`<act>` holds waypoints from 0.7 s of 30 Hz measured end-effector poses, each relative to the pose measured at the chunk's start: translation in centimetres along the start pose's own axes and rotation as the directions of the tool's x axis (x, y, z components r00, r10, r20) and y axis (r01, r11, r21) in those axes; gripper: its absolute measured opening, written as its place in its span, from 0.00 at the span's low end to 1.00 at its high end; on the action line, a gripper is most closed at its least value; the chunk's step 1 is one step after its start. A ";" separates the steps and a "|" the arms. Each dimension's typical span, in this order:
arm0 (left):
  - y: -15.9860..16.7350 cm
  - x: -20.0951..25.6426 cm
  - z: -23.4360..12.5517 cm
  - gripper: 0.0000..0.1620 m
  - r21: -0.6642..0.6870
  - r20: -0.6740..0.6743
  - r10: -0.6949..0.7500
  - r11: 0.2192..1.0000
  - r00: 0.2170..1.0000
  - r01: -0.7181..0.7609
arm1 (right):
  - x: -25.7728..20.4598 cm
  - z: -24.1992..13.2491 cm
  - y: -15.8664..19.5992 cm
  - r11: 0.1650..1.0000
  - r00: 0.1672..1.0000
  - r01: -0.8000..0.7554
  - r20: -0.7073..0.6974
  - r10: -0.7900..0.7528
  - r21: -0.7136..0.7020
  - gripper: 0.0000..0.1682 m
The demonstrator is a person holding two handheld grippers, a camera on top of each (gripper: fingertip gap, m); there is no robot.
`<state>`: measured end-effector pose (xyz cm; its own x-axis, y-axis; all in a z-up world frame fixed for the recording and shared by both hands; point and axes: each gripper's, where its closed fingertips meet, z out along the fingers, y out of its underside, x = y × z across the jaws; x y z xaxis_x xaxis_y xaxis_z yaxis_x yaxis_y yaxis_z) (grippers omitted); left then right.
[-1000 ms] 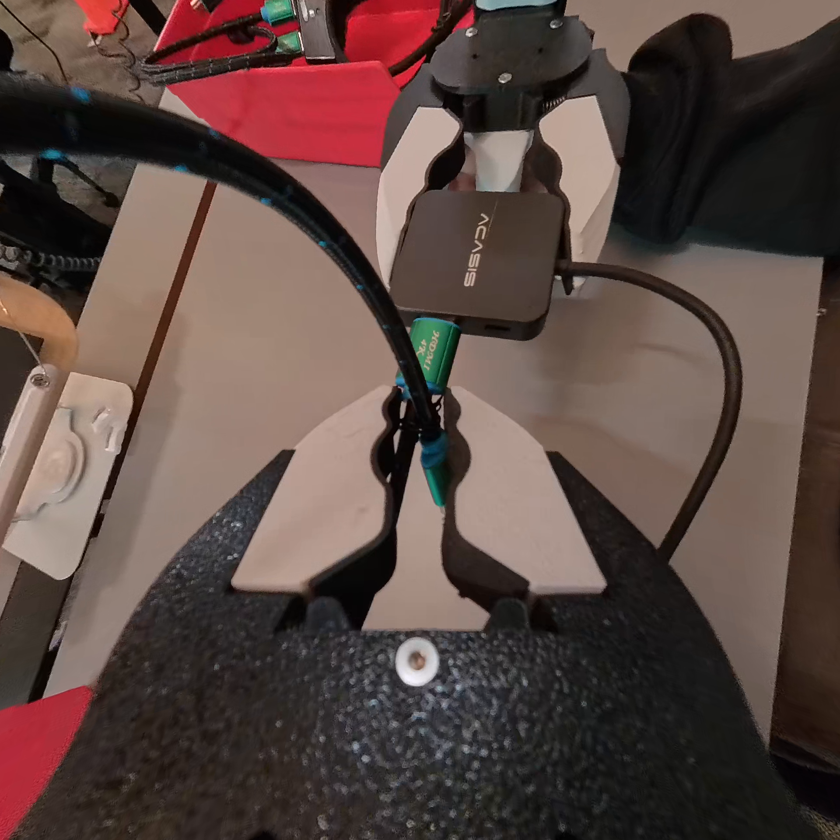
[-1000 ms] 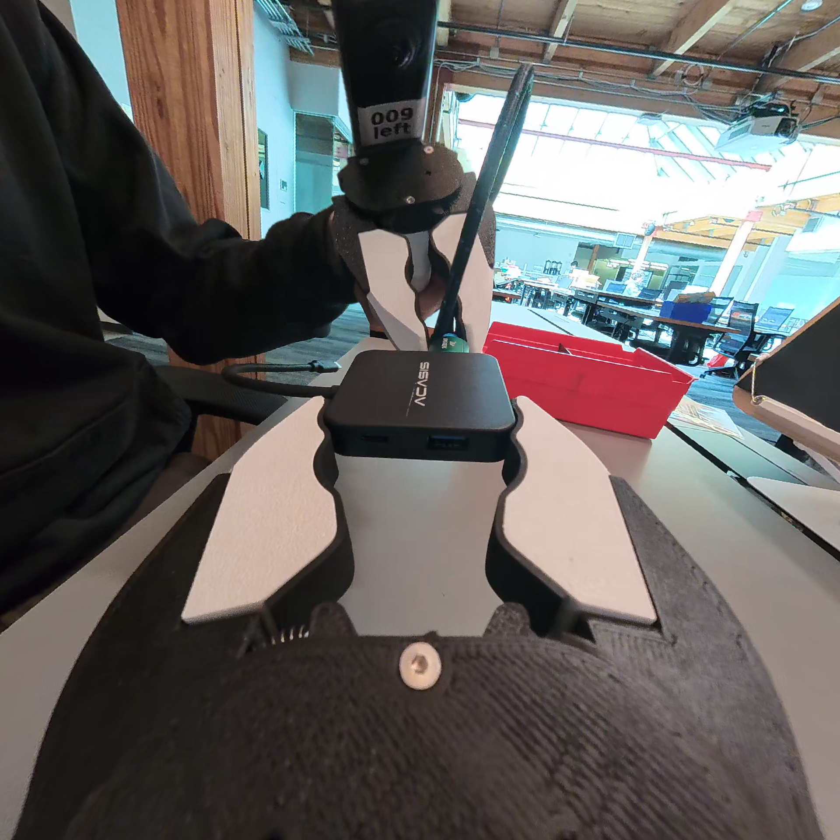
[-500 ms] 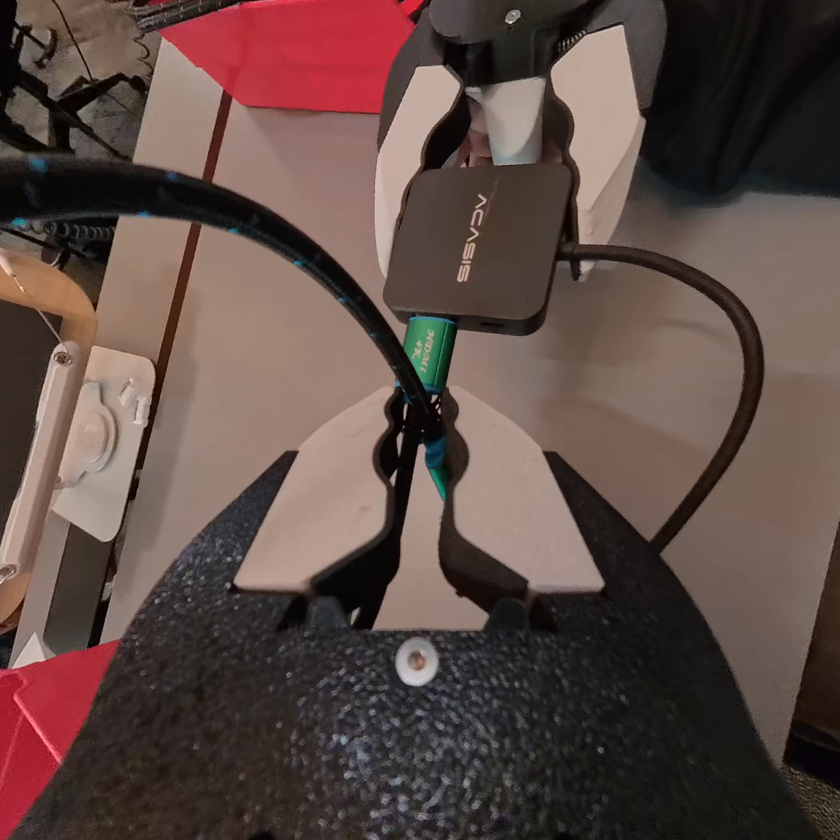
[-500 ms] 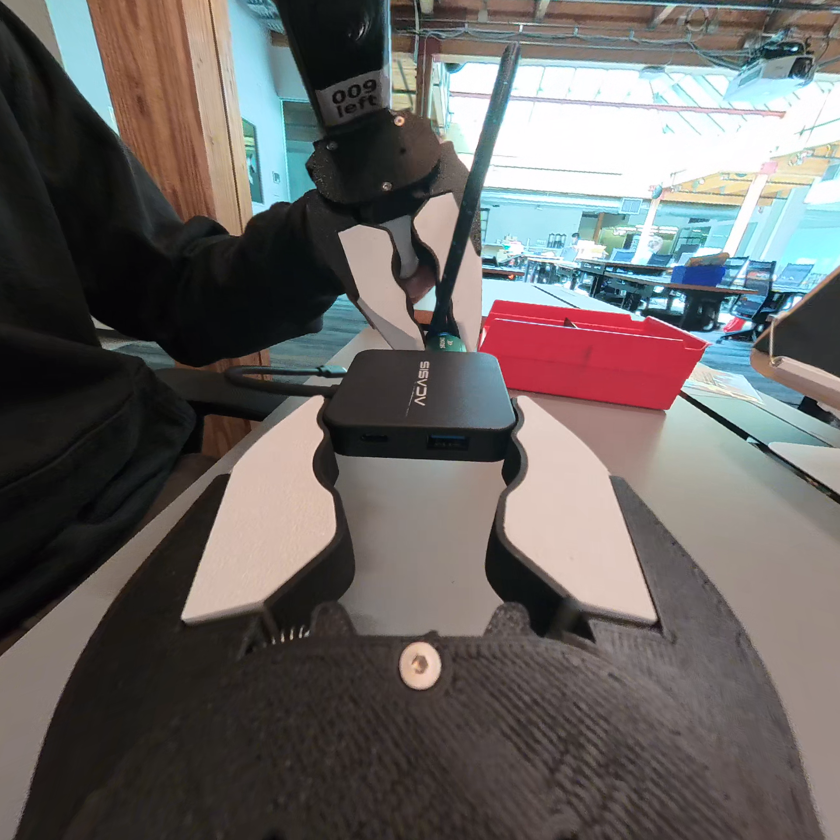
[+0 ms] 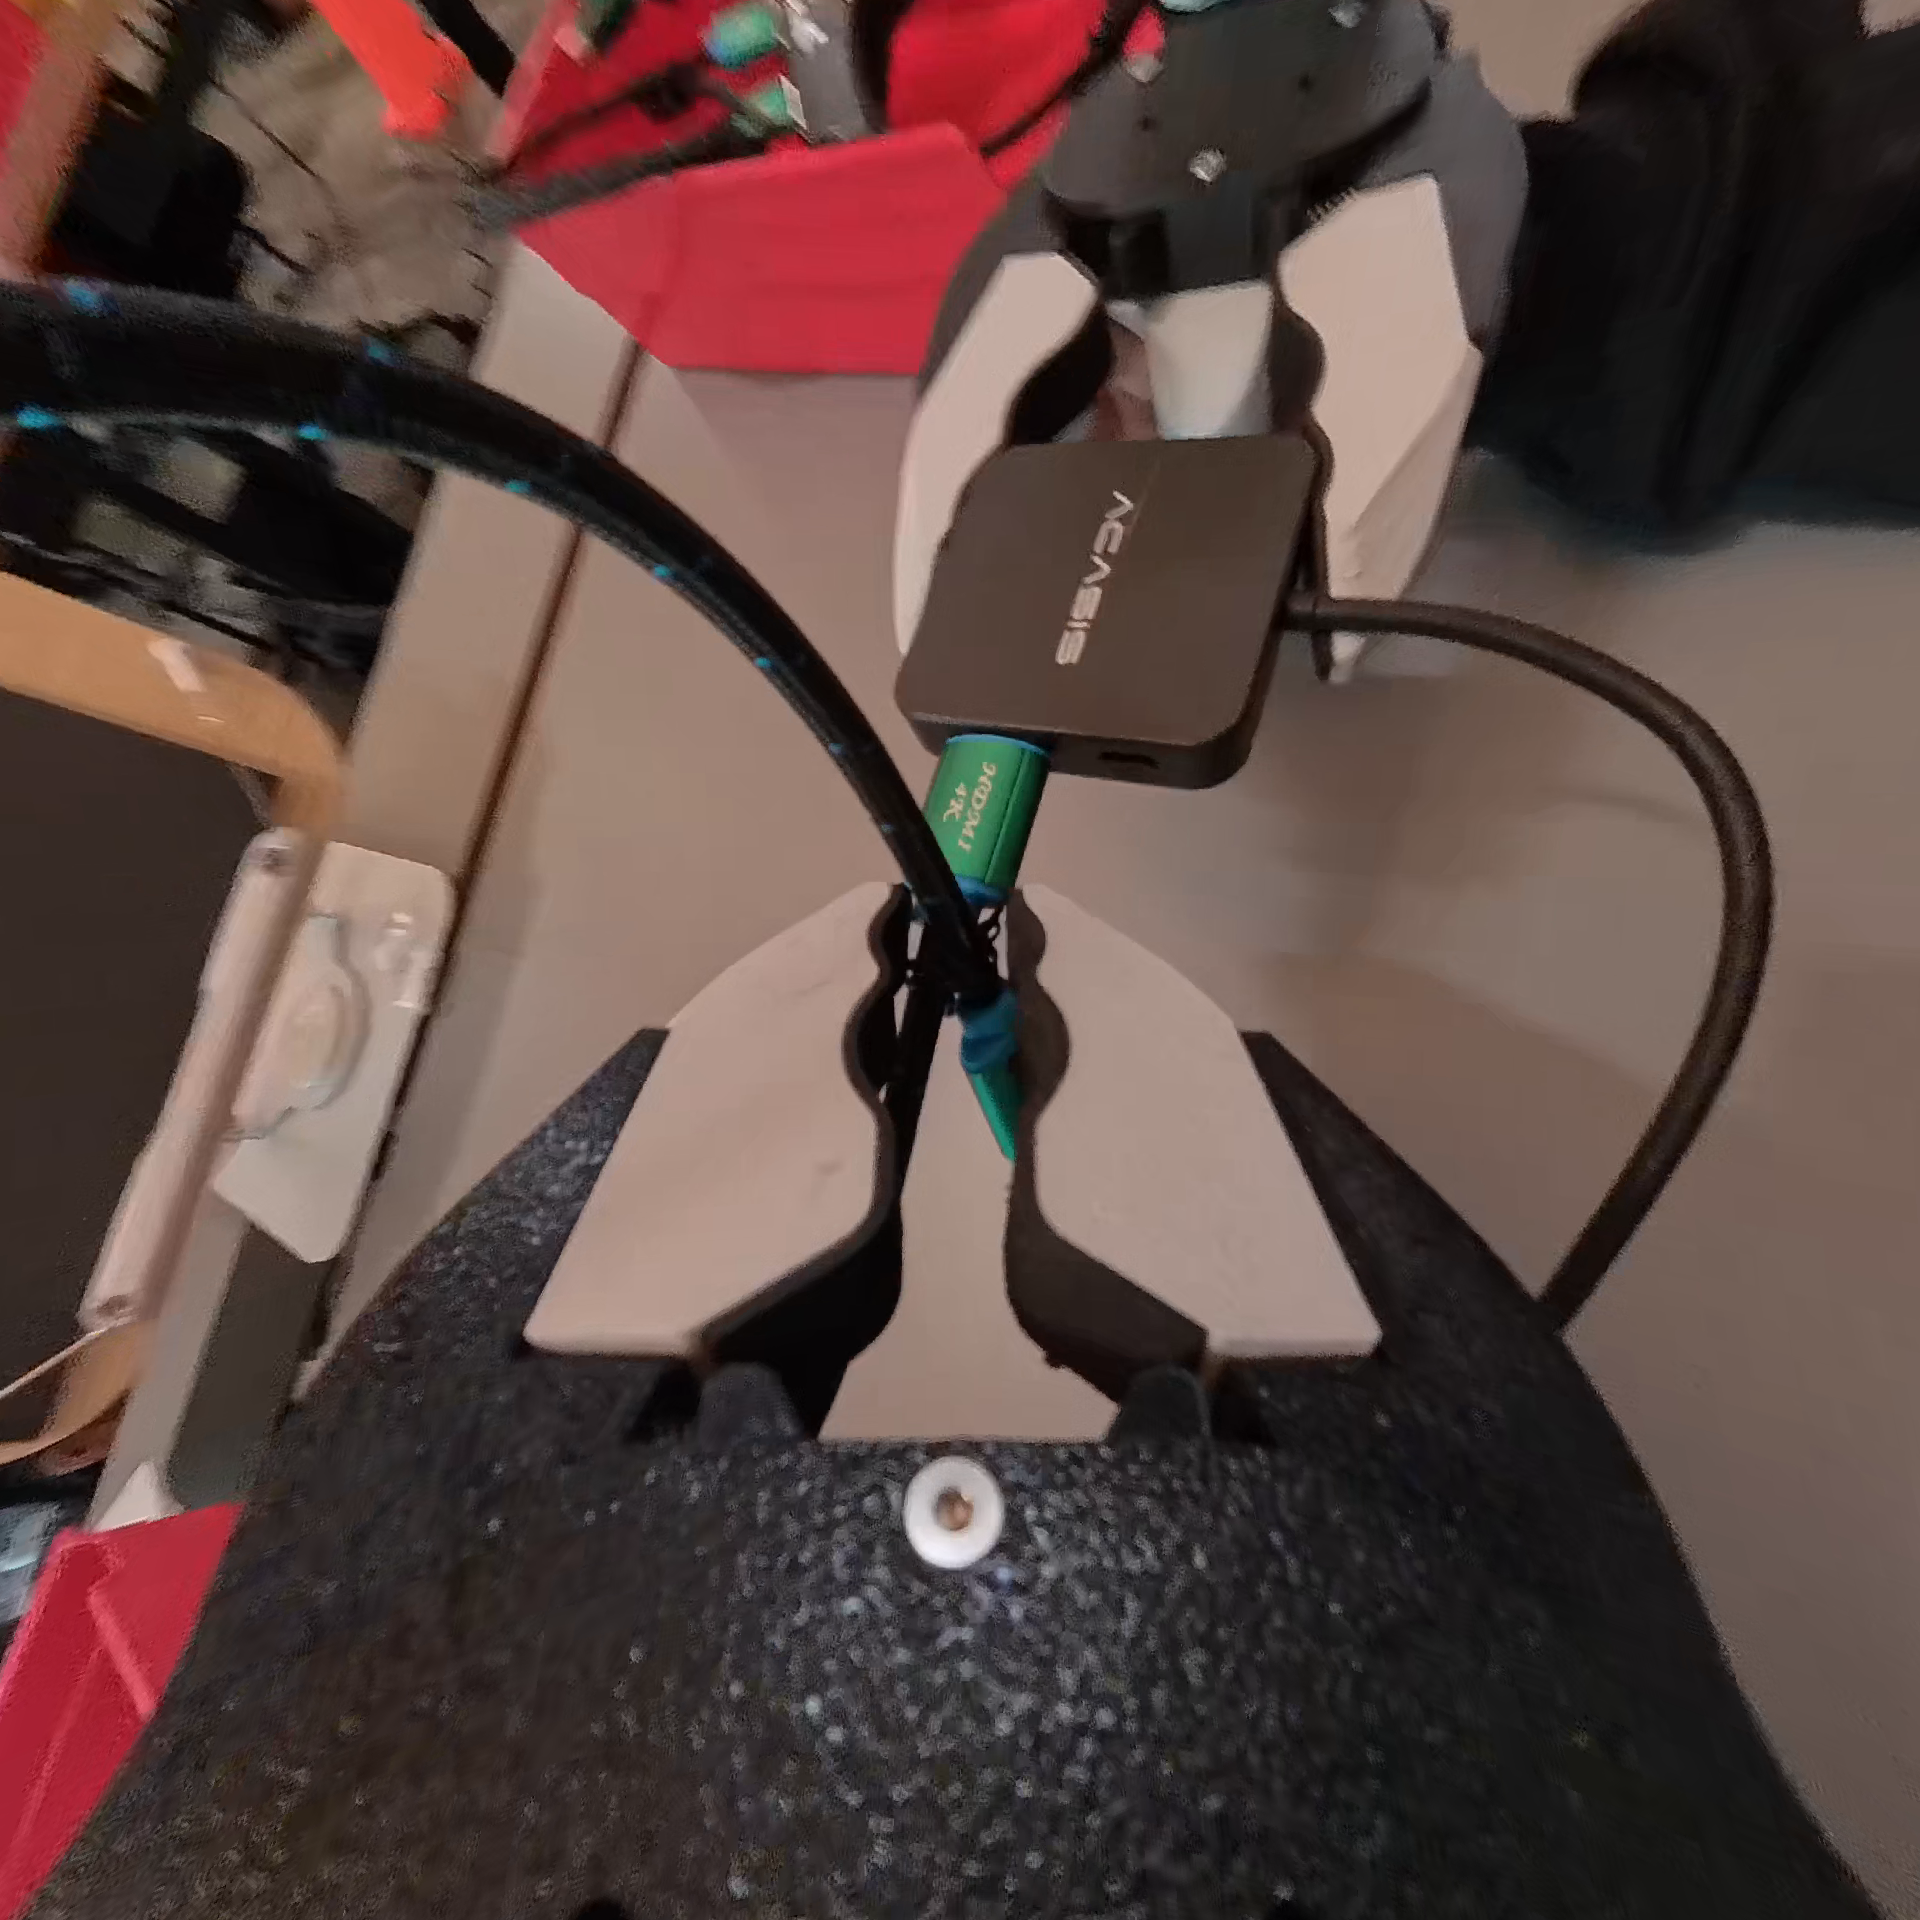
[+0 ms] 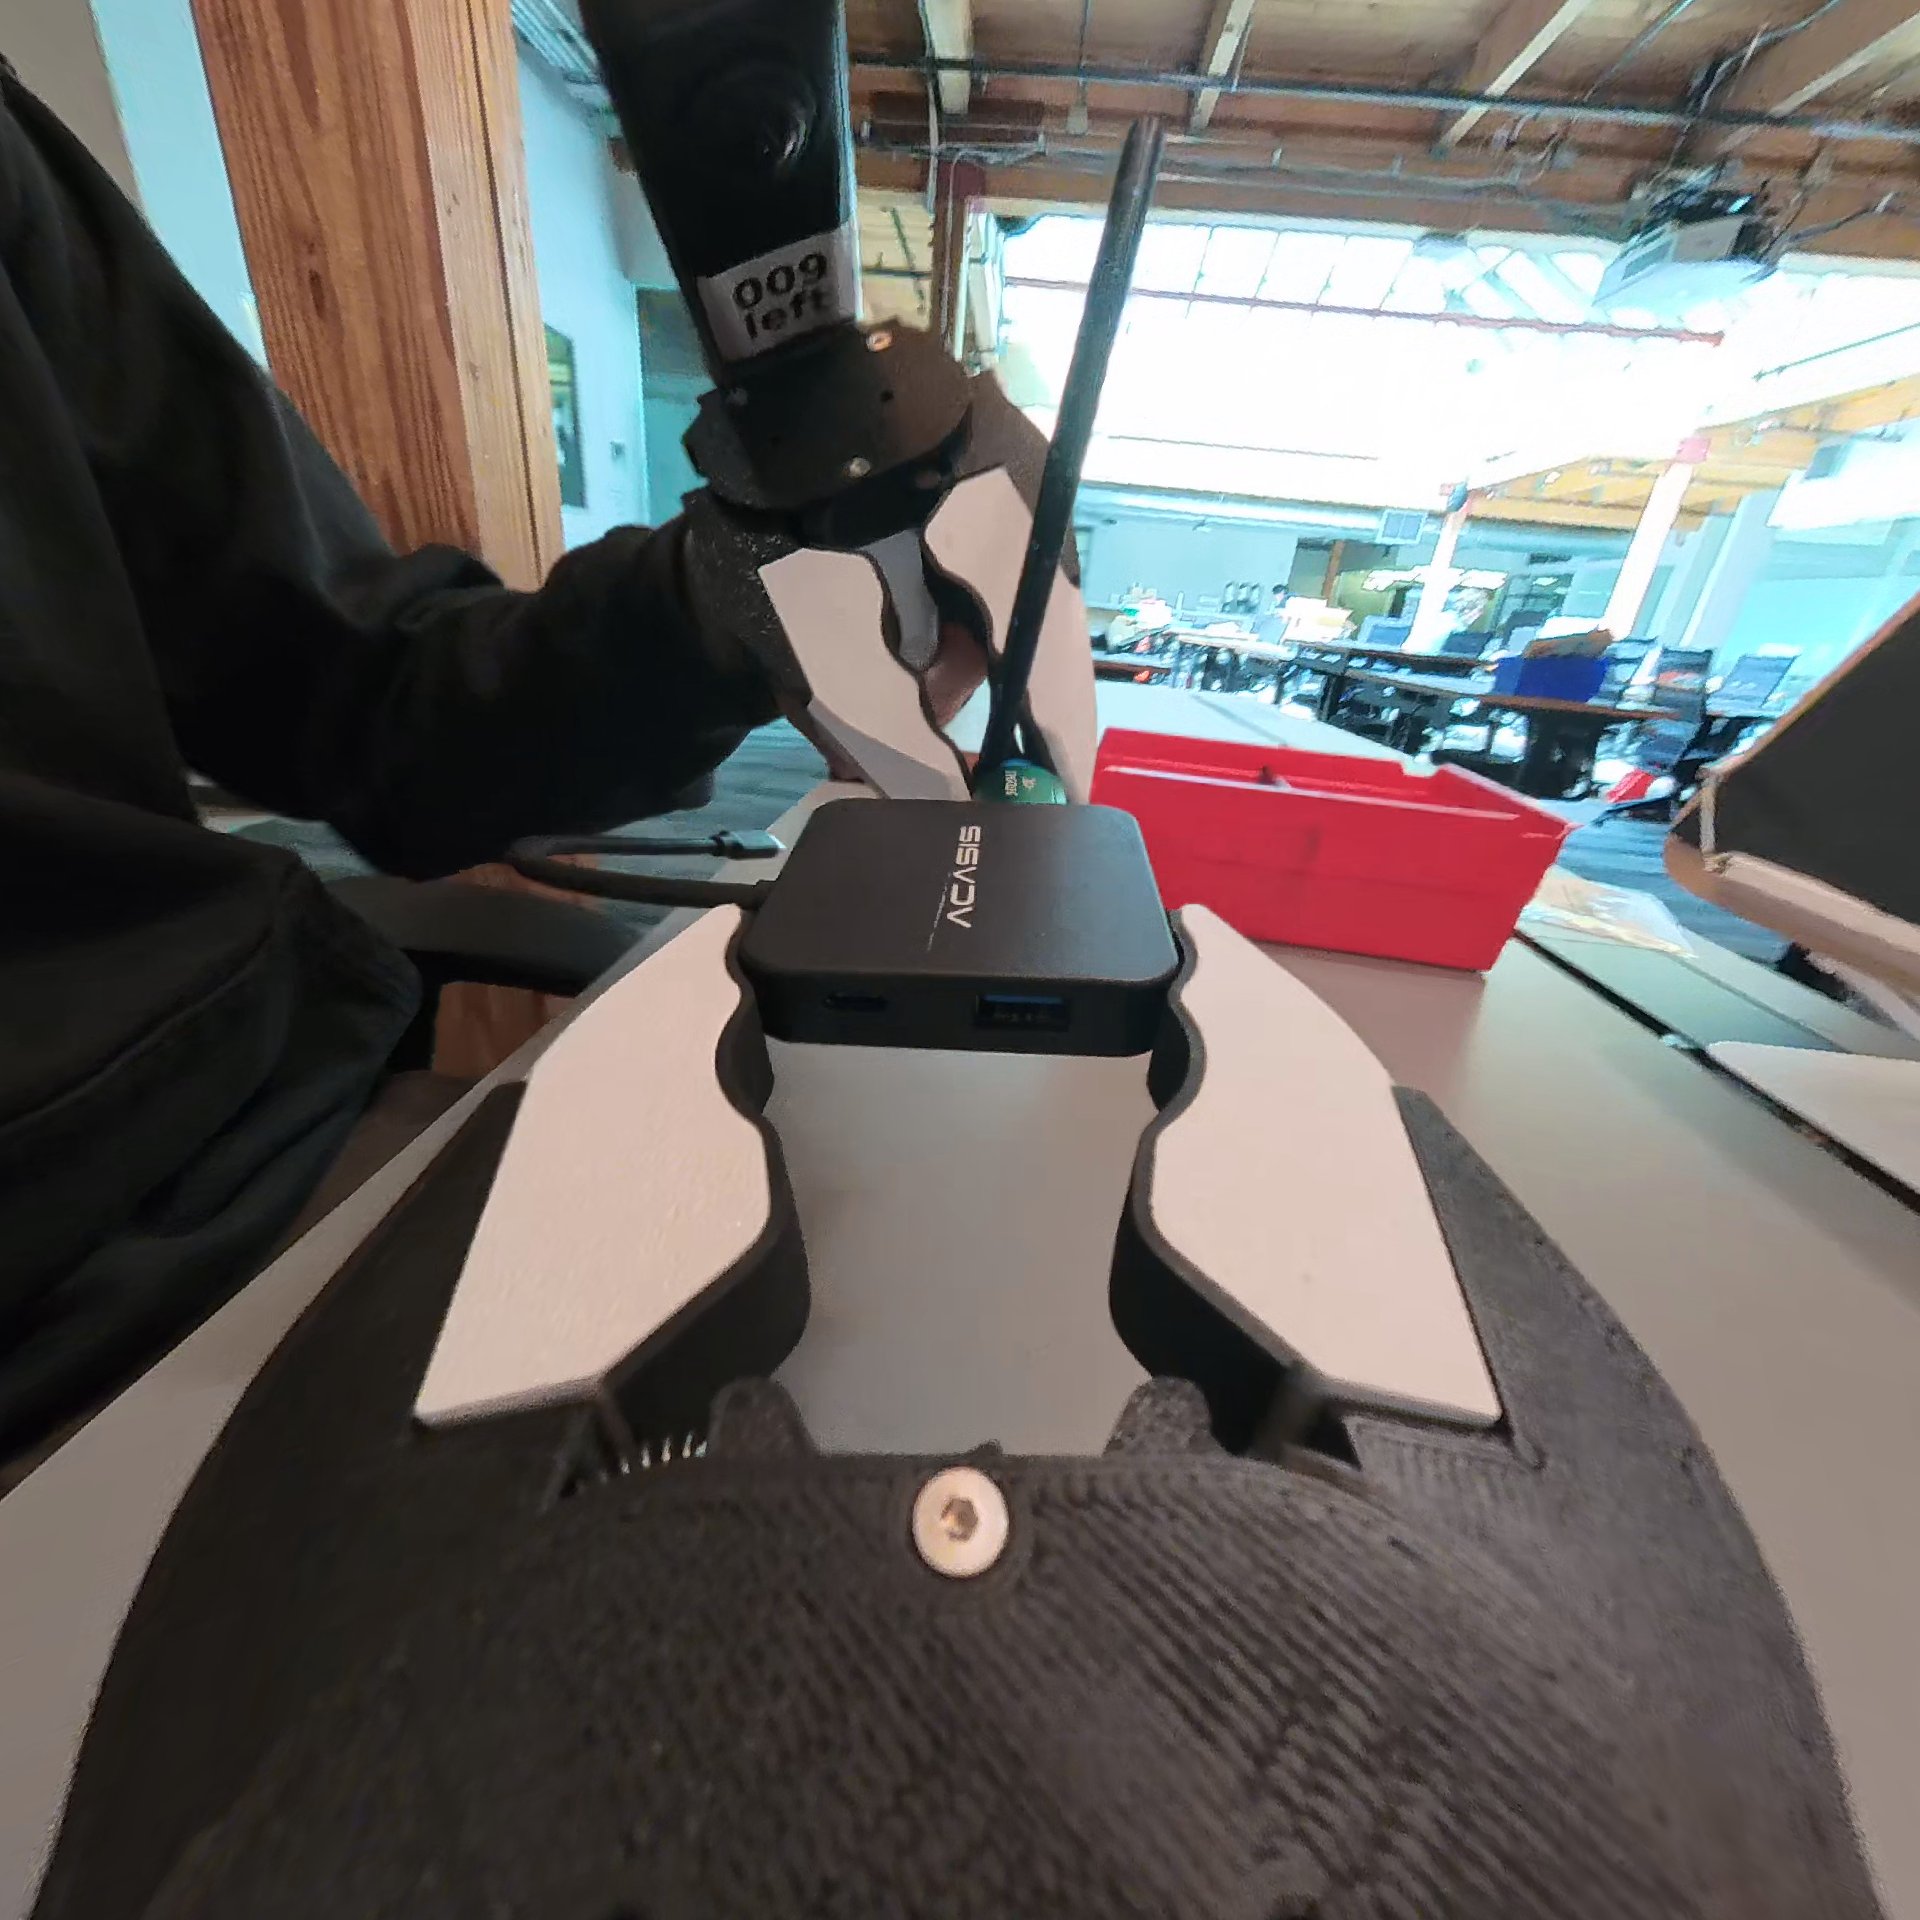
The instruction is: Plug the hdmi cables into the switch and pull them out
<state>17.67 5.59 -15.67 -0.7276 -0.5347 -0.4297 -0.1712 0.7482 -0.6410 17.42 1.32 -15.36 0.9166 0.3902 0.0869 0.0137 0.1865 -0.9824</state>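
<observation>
A black square switch (image 5: 1112, 603) lies flat on the grey table (image 5: 1351, 1091). My right gripper (image 6: 961, 930) is shut on its two sides. A green HDMI plug (image 5: 987, 810) sits in the port on the switch's side facing my left gripper. My left gripper (image 5: 951, 920) is shut on the braided black HDMI cable (image 5: 623, 499) just behind the plug. The cable arches up and off to the left. In the right wrist view, only the plug's green end (image 6: 1023, 784) shows behind the switch (image 6: 987, 894).
The switch's own black cord (image 5: 1662, 935) loops off to the right on the table. A red bin (image 5: 810, 270) with more cables stands behind the switch. A person's black sleeve (image 6: 312, 675) is at the left. A white plastic piece (image 5: 322, 1039) lies by the table's left edge.
My left gripper has swung and tilted a little around the plug while keeping its grip. The plug stays in the switch. The right gripper has held the switch still.
</observation>
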 end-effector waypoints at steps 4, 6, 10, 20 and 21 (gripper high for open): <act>-3.3 -1.7 -1.9 0.29 0.172 0.222 0.029 0.983 0.975 -0.068 | 1.5 -0.5 -0.4 1.000 0.994 0.017 -0.107 -0.016 0.010 0.43; -4.9 -1.7 -3.6 0.42 0.226 0.329 0.109 0.955 0.938 -0.190 | 2.3 -1.3 -0.4 1.000 0.989 0.005 -0.148 -0.004 0.008 0.43; -7.7 -1.9 -8.6 0.38 0.441 0.501 0.017 0.855 0.866 -0.272 | 4.2 -3.5 -2.5 0.996 0.945 0.088 -0.317 -0.075 0.028 0.43; 2.1 0.1 -3.7 0.39 0.256 0.363 -0.038 0.965 0.931 -0.060 | 10.0 -26.8 -9.8 0.966 0.036 0.082 -0.968 -0.248 -0.245 0.43; 2.0 0.2 -3.3 0.39 0.278 0.355 -0.057 0.959 0.933 -0.047 | 10.2 -28.1 -9.7 0.965 0.018 0.066 -0.967 -0.255 -0.253 0.43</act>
<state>14.99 8.28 -14.94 -0.4336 -0.6812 -0.5898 0.0546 0.6335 -0.7718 37.87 -21.88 -9.56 0.3997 -0.9120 0.0921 0.1751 -0.0227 -0.9843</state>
